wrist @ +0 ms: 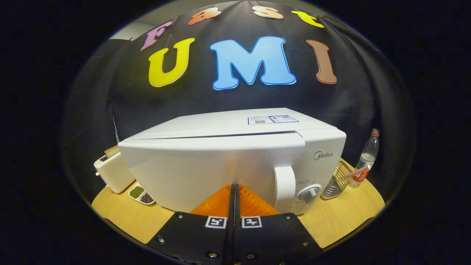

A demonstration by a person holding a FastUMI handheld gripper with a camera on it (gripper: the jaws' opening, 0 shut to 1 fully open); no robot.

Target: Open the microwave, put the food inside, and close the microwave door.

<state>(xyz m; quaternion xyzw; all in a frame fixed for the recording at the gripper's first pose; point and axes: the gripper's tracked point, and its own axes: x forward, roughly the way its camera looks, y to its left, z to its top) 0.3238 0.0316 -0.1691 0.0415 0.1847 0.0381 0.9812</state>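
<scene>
A white microwave (228, 147) stands on the wooden table just ahead of me. Its door (191, 173) spans the front, with a thin dark gap along its top edge that widens toward the handle side. The white vertical handle (285, 187) and a round knob (308, 194) sit to the right of my fingers. My gripper (234, 186) is shut with nothing between its fingers, and the tips rest against the door's front near its middle.
Left of the microwave stand a cream toaster (112, 171) holding bread and a small white dish (141, 195) with green and dark contents. To the right are a wire basket (336, 180) with a striped straw and a plastic bottle (368, 158). The wooden table (342, 217) reaches out on both sides.
</scene>
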